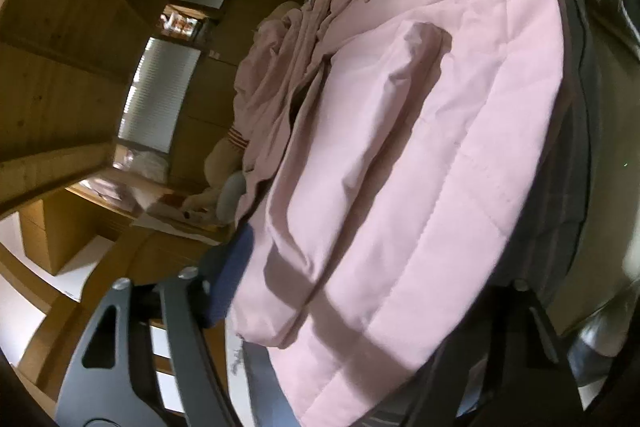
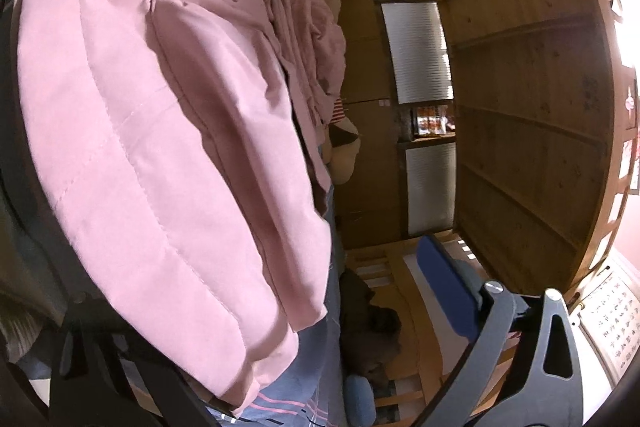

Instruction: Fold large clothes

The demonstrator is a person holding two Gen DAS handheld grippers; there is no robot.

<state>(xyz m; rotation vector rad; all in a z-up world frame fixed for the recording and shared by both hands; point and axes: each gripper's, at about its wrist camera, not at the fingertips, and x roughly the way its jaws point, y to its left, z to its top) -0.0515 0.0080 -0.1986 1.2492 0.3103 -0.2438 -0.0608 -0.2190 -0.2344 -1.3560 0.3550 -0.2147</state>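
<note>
The pink padded jacket (image 1: 420, 155) lies spread on a bed with striped bedding (image 2: 280, 407), directly in front of both hand-held grippers. One sleeve is folded over the body of the jacket, and its front with snap buttons points away from the grippers.

The main risk, in my judgement, is the thick, smooth padding. If a hand-held gripper takes only the outer layer at the hem, the layer below may stay behind and the fold will come out crooked. The folded sleeve may also slide off the body when the lower part is lifted. A loose pink garment (image 1: 272, 83) lies just beyond the jacket and touches its far side; it could be dragged along.

The left hand-held gripper (image 1: 320, 307) is near the lower edge of the jacket. One finger (image 1: 180, 327) with a blue pad stands in free air beside the cloth, and the other finger is dark against it, so the jaws stand wide and seem to hold nothing. The right hand-held gripper (image 2: 280, 315) is the same: its blue-padded finger (image 2: 452, 287) is well clear of the jacket, over the wooden bed frame (image 2: 400, 367), and the jaws are wide apart. Both cameras are rolled strongly to one side, so both are held tilted, low and close to the hem.
</note>
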